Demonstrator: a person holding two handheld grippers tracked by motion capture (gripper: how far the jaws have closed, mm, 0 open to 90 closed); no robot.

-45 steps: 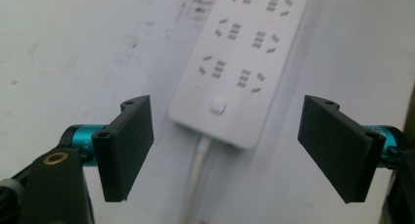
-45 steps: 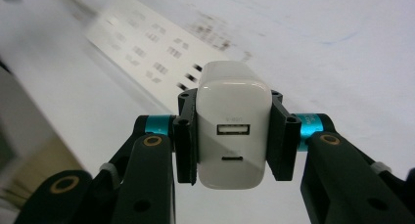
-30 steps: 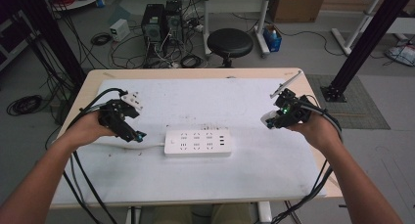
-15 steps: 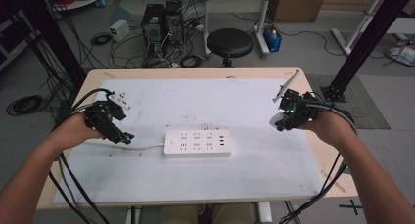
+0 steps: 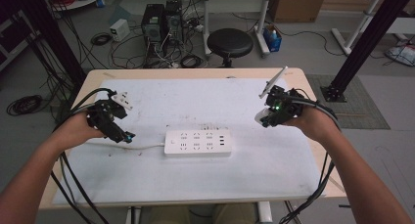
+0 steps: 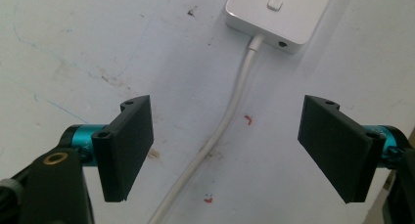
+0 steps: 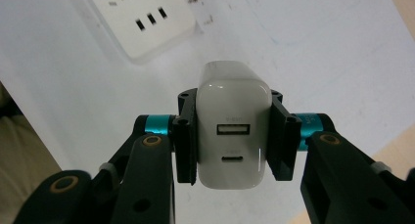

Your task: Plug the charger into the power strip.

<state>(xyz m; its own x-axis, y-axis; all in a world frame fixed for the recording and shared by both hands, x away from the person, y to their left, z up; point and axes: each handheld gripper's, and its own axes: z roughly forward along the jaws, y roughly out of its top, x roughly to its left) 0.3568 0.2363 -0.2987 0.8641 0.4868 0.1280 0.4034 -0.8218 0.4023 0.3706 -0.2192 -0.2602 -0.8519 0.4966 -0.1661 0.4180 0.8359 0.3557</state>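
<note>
While clamped, charger [image 7: 234, 136] ports camera-ward

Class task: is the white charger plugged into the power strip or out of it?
Out. The right tool holds the charger above the table, apart from the power strip.

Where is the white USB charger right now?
The white USB charger is clamped in the right gripper, held above the table's right side, right of the power strip.
</note>
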